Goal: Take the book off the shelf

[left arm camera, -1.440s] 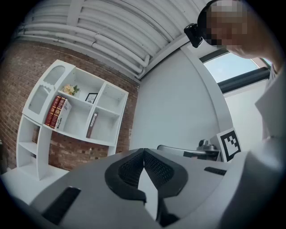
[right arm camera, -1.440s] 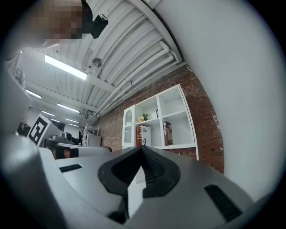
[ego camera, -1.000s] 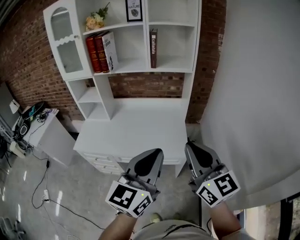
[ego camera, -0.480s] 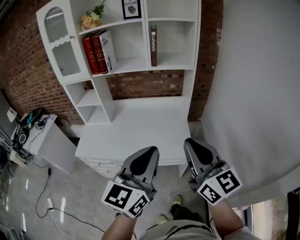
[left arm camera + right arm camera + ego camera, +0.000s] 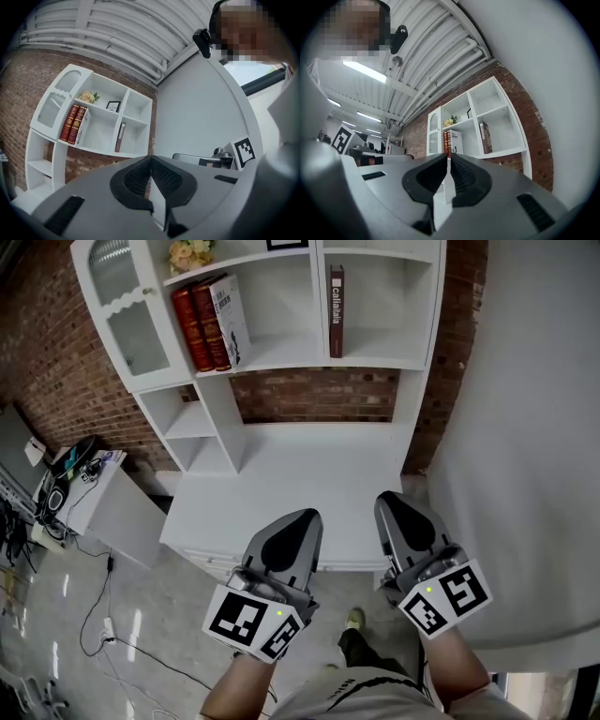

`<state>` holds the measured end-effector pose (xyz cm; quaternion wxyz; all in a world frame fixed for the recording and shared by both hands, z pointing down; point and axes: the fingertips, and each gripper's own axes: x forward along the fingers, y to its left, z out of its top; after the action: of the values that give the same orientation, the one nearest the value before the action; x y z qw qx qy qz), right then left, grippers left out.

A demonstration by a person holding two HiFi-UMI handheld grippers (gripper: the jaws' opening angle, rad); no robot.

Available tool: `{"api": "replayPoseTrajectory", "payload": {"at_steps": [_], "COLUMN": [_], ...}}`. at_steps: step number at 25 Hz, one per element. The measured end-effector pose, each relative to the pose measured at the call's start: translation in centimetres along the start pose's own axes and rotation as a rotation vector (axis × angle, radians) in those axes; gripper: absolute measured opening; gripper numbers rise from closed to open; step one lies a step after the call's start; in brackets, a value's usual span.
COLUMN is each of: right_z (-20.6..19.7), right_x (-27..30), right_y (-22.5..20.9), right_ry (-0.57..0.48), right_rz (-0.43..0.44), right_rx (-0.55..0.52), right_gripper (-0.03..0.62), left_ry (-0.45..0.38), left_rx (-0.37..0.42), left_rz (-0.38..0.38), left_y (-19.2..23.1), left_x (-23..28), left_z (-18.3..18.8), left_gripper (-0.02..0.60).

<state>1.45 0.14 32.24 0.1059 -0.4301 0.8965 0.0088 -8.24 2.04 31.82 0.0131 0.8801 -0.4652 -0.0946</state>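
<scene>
A white shelf unit stands on a white desk against a brick wall. A brown book stands upright alone in the right compartment; it also shows in the left gripper view and the right gripper view. Two red books and a leaning white book fill the middle compartment. My left gripper and right gripper are both shut and empty. They hover side by side over the desk's front edge, well short of the shelves, jaws pointing at them.
A glass-fronted cabinet door forms the shelf's left end, with a bunch of flowers on top. A low white side table with cables stands at the left. A white wall runs close on the right.
The shelf has slid up and to the right in the head view as I stepped closer. Both grippers now reach further over the desk's front edge, still shut.
</scene>
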Motion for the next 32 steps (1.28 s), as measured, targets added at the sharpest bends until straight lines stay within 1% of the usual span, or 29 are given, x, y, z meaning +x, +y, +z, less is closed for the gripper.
{"api": "replayPoseTrajectory", "payload": {"at_steps": [4,8,14,19,23,25,28,32], "right_z": [-0.7,-1.4,-1.1,-1.0,-1.5,-1.7,-1.6,-0.1], "right_x": [4.2,8.2,13.1,16.5,19.4,21.0,23.5,27.4], "right_y": [-2.7,-6.5,-11.3,-13.6,-14.8,-15.7,-16.9,-18.5], "right_ry": [0.005,0.017,0.011,0.007,0.01,0.014,0.02,-0.001], "right_rz": [0.021,0.035,0.057,0.057,0.035,0.015,-0.021,-0.088], "right_rx": [-0.014,-0.003,-0.019,-0.021,-0.031,-0.04,-0.065,-0.126], "right_gripper": [0.02,0.021,0.023,0.023,0.028,0.042,0.117,0.149], "left_ry": [0.008,0.005,0.001,-0.001,-0.013,-0.015,-0.019,-0.034], "left_rx": [0.0,-0.007,0.006,0.003,0.006,0.004,-0.003,0.008], "left_rz": [0.016,0.028,0.057,0.062,0.058,0.049,0.022,-0.02], "left_y": [2.7,4.9,7.3,9.1,11.4,12.7,14.3,16.3], "left_x": [4.0,8.6,14.6,17.9,19.7,20.6,21.9,23.5], "left_z": [-0.5,-0.9,-0.5,0.0,0.4,0.3,0.3,1.1], "left_gripper": [0.014,0.014,0.014,0.014,0.014,0.014,0.014,0.014]}}
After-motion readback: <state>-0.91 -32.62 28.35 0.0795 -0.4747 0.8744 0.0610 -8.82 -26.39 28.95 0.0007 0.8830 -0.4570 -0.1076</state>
